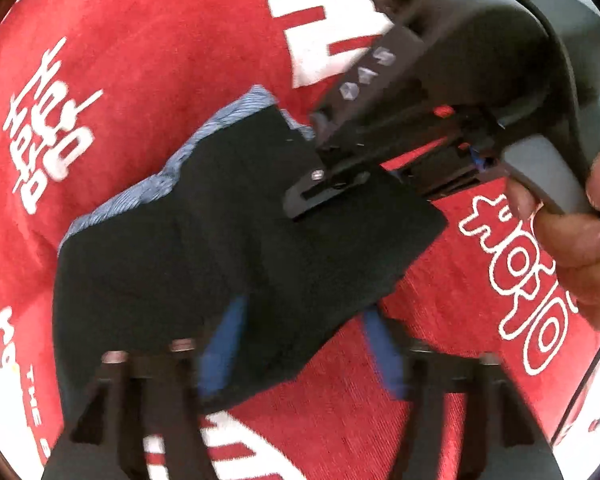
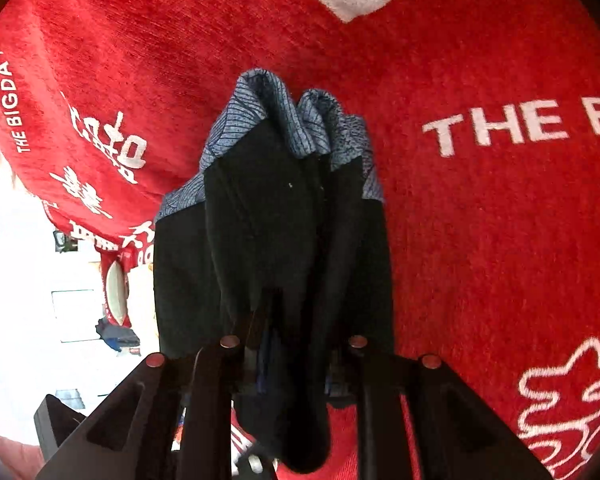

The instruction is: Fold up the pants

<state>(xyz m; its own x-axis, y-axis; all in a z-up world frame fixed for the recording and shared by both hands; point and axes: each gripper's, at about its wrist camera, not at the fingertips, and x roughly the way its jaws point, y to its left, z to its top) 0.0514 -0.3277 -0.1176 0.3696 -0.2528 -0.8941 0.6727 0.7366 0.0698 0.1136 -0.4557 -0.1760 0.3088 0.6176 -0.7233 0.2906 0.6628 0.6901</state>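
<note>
The pants [image 1: 204,240] are black with a blue-grey patterned band and lie bunched on a red cloth [image 1: 160,60]. In the left wrist view my left gripper [image 1: 300,344] is open, its blue pads apart over the near edge of the pants. My right gripper [image 1: 324,184] comes in from the upper right, shut on the far edge of the pants. In the right wrist view the pants [image 2: 276,224] hang bunched between the fingers of the right gripper [image 2: 296,344], patterned band away from the camera.
The red cloth [image 2: 480,220] carries white lettering and covers the whole work surface. Its edge drops off at the left of the right wrist view, where a bright room with furniture [image 2: 116,336] shows. A hand [image 1: 572,232] holds the right gripper's handle.
</note>
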